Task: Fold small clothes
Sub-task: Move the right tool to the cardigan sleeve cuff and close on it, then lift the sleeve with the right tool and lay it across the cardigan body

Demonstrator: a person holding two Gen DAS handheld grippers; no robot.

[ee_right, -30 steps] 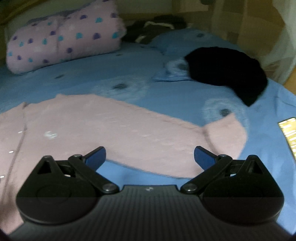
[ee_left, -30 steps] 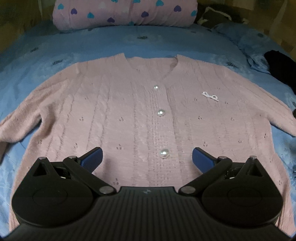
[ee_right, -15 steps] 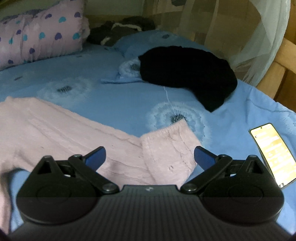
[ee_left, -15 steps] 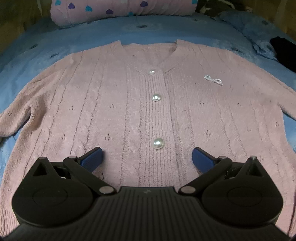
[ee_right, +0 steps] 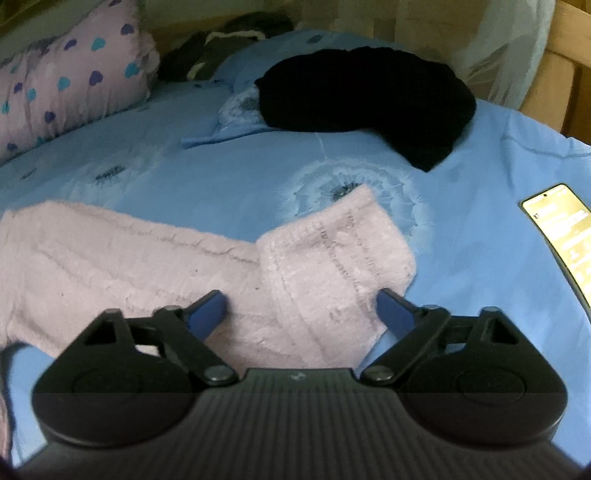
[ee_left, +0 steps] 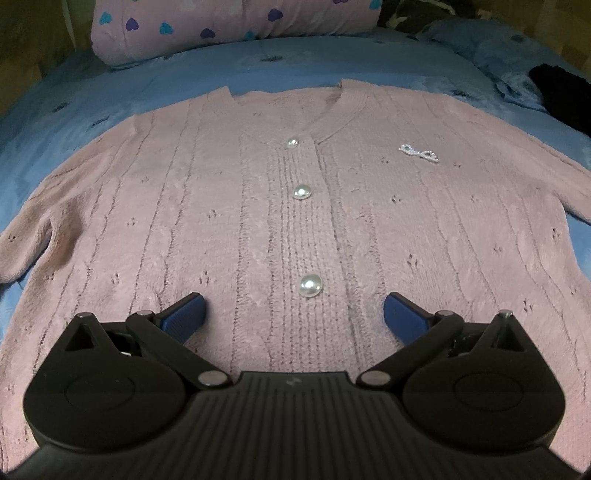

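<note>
A pink knitted cardigan [ee_left: 229,206] with pearl buttons and a small silver bow lies flat, front up, on the blue bed sheet [ee_left: 258,62]. My left gripper [ee_left: 293,314] hovers open over its lower front, the bottom button between the two blue fingers, nothing held. In the right wrist view the cardigan's sleeve [ee_right: 129,251] stretches rightward and ends in a cuff [ee_right: 332,258]. My right gripper [ee_right: 301,308] straddles that cuff. Its jaws are closing with the cuff cloth between them, and the pads do not clearly press on it.
A pink pillow [ee_left: 229,22] with heart prints lies at the head of the bed. A black garment [ee_right: 365,96] is heaped beyond the sleeve's cuff. A lit phone [ee_right: 561,229] rests on the sheet [ee_right: 472,221] at the right. A sheer curtain and wooden frame stand behind.
The right gripper has travelled along the sleeve to the cuff and its fingers have drawn closer together around it. The left gripper sank a little toward the cardigan's front.
</note>
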